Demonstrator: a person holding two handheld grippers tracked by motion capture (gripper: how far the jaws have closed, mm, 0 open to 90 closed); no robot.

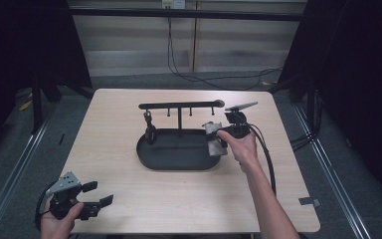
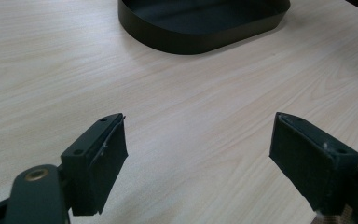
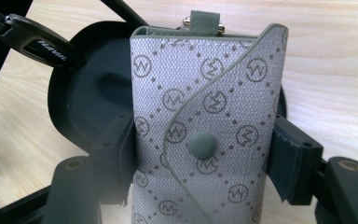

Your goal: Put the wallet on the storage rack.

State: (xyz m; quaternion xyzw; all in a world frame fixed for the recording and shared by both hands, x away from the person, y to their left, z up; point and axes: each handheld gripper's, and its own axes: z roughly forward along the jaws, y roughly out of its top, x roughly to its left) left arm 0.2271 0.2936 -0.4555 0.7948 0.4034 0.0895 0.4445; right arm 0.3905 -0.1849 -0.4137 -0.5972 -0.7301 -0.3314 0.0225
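A grey monogrammed pouch (image 3: 205, 116) with a snap flap and a small top loop sits between the jaws of my right gripper (image 3: 203, 154), which is shut on its two sides. In the high view the pouch (image 1: 212, 138) hangs over the right end of a black oval tray (image 1: 179, 167), with my right gripper (image 1: 223, 134) just to its right. A T-shaped rack (image 1: 179, 105) with small hooks rises from the tray. My left gripper (image 1: 99, 193) rests near the table's front left corner. It is open (image 2: 198, 144) with nothing but bare wood between its pads.
A black key fob (image 3: 37, 44) hangs from the rack's left hook (image 1: 149, 127) above the tray (image 3: 88, 98). The tray's near wall (image 2: 191, 39) lies ahead of my left gripper. A cable (image 1: 266, 149) trails from the right gripper along the person's forearm.
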